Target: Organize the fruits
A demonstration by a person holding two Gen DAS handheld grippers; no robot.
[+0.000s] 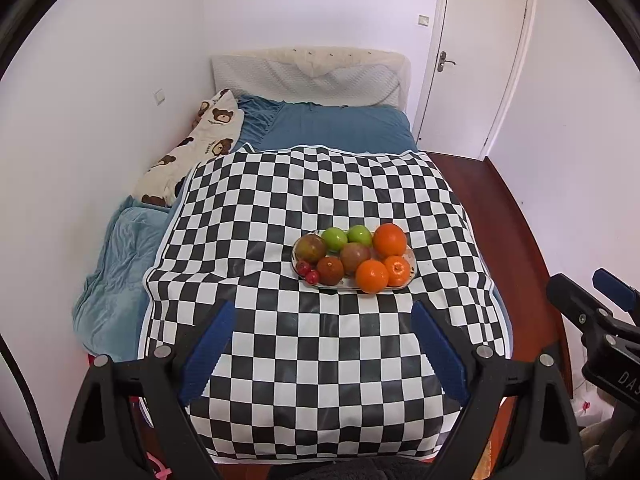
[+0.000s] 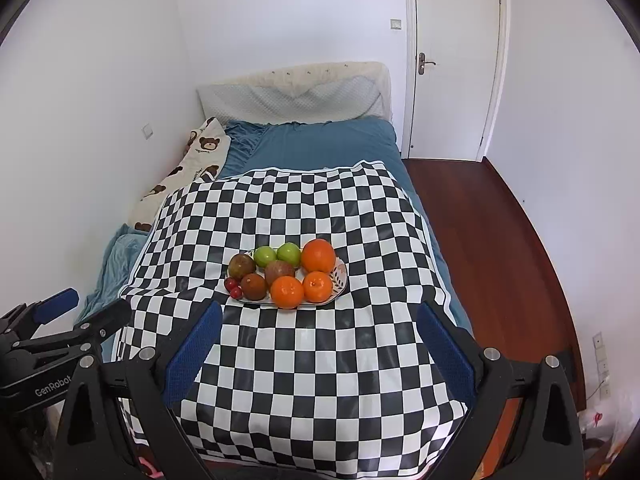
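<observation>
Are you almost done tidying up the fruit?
It looks nearly done. All the fruit in view sits together on the plate: oranges, green apples, brownish fruits and small red ones. Nothing is in hand: the left gripper and right gripper are open and empty. No loose fruit shows on the cloth.

Place: a bedroom in a home.
Bed (image 1: 340, 128): blue sheet, padded headboard (image 1: 310, 76) against the far wall.
Bedding: bear-print pillow (image 1: 192, 148) and a rumpled blue blanket (image 1: 116, 272) along the left wall.
Cover: checkered cloth (image 1: 320, 208) spread over the bed's near end.
Door (image 1: 476, 52): white, closed, lever handle.
Floor (image 2: 488, 232): dark red wood.
Walls: plain white, with switches.
</observation>
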